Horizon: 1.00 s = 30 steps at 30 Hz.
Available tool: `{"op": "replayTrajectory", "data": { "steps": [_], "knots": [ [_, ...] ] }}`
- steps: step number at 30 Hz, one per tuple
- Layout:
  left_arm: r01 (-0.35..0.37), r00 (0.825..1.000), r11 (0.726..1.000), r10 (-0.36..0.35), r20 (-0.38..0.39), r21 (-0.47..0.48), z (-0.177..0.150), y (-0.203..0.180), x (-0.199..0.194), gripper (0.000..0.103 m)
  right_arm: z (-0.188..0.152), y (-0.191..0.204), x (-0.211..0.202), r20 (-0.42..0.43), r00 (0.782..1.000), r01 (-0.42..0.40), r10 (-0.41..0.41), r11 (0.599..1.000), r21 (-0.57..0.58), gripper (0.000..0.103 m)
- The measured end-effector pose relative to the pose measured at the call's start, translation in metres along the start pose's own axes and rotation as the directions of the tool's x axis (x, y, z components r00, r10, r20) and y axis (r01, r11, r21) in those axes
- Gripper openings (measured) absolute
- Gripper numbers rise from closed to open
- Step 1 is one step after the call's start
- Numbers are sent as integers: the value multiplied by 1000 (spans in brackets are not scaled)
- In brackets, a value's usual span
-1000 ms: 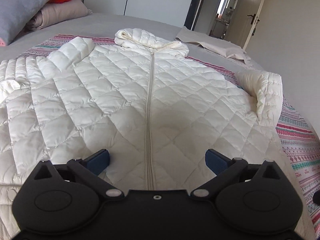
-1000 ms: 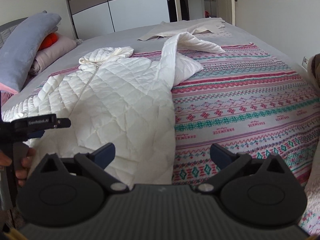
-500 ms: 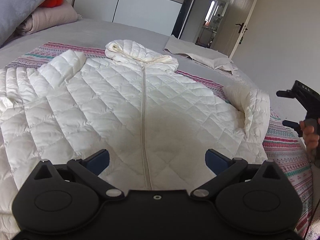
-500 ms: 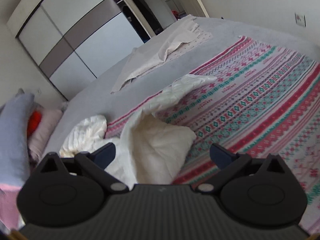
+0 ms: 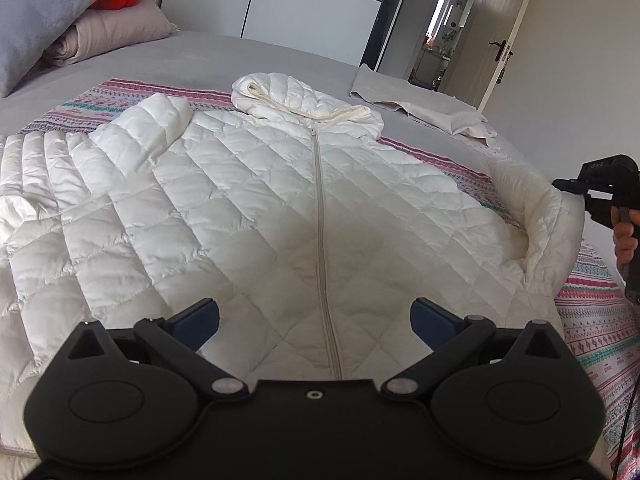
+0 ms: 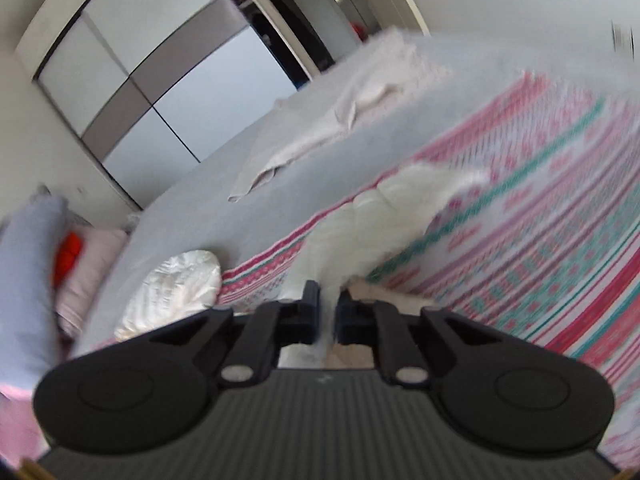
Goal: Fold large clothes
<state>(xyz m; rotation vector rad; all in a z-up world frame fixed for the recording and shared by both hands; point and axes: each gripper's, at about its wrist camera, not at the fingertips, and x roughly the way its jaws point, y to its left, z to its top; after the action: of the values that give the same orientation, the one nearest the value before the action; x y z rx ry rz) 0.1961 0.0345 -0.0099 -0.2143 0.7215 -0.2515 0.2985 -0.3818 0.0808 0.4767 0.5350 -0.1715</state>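
Since half a second ago your right gripper [image 6: 328,314] has closed on the sleeve of the white quilted hooded jacket [image 5: 312,208], though blur hides how deep. Your left gripper [image 5: 314,316] hovers open above the hem. Lift the sleeve slowly and lay it across the zipper.

One white quilted jacket [image 5: 280,208], one striped blanket [image 5: 600,332], one beige cloth [image 5: 420,106], two claws [image 5: 314,316].
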Motion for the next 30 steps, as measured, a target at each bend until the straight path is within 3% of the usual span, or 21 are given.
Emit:
{"op": "replayTrajectory", "data": {
  "steps": [3, 7, 14, 16, 18, 25, 28, 30],
  "knots": [
    [1, 1000, 1000, -1, 8, 12, -1, -3, -3, 103, -2, 13, -44, 99, 990, 111, -98, 985, -131, 5],
    [9, 1000, 1000, -9, -15, -1, -2, -4, -4, 103, -19, 23, -105, 208, 946, 290, -247, 934, -209, 5],
    [16, 999, 1000, -16, -44, 13, -9, -5, -4, 103, -89, 21, -159, 261, 876, 469, -405, 842, -268, 5],
    [14, 999, 1000, -13, -48, 23, -11, -5, -5, 103, -113, 17, -156, 228, 870, 489, -436, 816, -306, 5],
    [10, 999, 999, -8, -53, 32, -12, -4, -5, 103, -132, 10, -149, 164, 874, 486, -457, 817, -310, 5],
    [-11, 997, 996, 17, -78, 85, -16, -5, -3, 103, -172, -37, -107, -132, 889, 404, -439, 887, -224, 8],
    [-8, 997, 996, 15, -82, 87, -16, -3, -3, 103, -172, -35, -112, -147, 898, 378, -415, 897, -228, 9],
    [-3, 996, 997, 10, -84, 79, -15, -2, -3, 103, -167, -36, -126, -175, 918, 323, -356, 927, -192, 9]
  ]
}}
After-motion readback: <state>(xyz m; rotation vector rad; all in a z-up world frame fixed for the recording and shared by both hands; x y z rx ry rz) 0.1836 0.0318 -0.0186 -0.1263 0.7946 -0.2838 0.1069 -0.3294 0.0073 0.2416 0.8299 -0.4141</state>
